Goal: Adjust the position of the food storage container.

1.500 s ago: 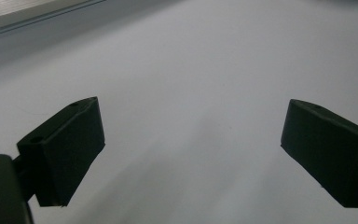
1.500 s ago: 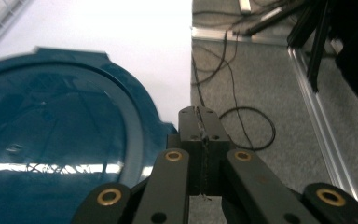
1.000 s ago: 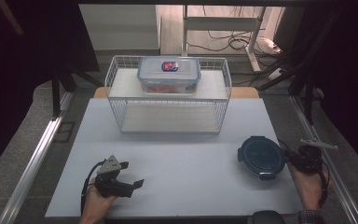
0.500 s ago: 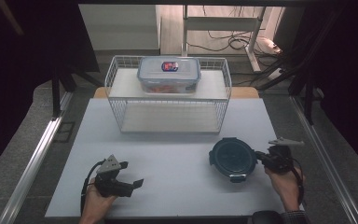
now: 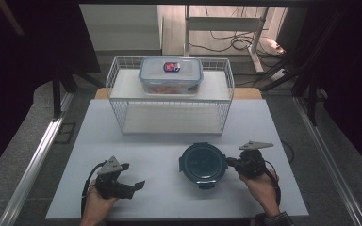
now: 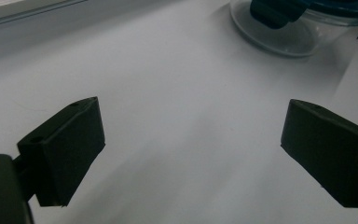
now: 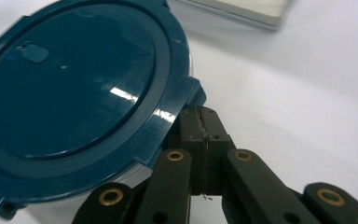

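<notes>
Right gripper [image 5: 230, 163] jaws fully together, holding nothing – tips push round container [image 5: 202, 163] at its 3 o'clock latch. Left gripper [image 5: 133, 184] wide open, empty. Risk – tips slip off latch, container spins.

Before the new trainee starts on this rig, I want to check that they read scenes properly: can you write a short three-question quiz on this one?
1. True or false: the left gripper is clamped on the round clear container with the dark teal lid.
2. What stands on the upper shelf of the white wire rack? A) a rectangular clear plastic box with a clip lid B) a mug C) a book
3. Fill in: the right gripper has its jaws ____ and pressed against the edge of the teal lid.

Key: 1 false, its jaws stand open over bare table; 2 A; 3 shut.
</notes>
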Tool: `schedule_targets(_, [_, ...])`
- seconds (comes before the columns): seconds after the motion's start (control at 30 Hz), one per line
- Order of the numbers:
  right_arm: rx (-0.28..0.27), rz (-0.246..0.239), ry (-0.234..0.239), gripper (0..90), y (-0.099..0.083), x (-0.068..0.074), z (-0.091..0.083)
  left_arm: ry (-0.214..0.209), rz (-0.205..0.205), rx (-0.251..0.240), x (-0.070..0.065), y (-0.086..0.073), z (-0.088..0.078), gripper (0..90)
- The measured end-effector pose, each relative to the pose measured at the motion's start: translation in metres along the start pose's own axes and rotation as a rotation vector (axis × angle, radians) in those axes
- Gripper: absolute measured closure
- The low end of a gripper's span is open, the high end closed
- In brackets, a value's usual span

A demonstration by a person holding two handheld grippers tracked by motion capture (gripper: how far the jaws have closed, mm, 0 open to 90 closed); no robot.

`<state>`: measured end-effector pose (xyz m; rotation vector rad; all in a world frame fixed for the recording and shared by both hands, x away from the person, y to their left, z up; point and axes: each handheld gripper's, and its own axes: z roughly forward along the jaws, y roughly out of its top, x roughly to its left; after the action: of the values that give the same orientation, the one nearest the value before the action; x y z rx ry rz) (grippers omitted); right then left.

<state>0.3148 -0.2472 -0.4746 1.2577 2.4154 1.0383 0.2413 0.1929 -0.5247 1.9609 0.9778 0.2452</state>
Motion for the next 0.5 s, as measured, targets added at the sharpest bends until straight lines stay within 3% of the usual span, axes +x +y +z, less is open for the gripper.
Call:
schedule_targets(0.13, [-0.003, -0.01, 0.046, 90.0, 0.003, 0.012, 0.007, -0.002, -0.004, 0.002, 0.0, 0.0, 0.0, 5.7])
schedule_targets(0.23, [-0.001, -0.008, 0.111, 89.9, 0.006, 0.021, 0.013, -0.002, -0.004, 0.008, 0.0, 0.0, 0.0, 5.7])
schedule_targets(0.5, [0.011, -0.074, 0.165, 89.9, 0.013, 0.051, 0.029, -0.005, -0.022, 0.004, 0.003, -0.001, -0.003, 6.1])
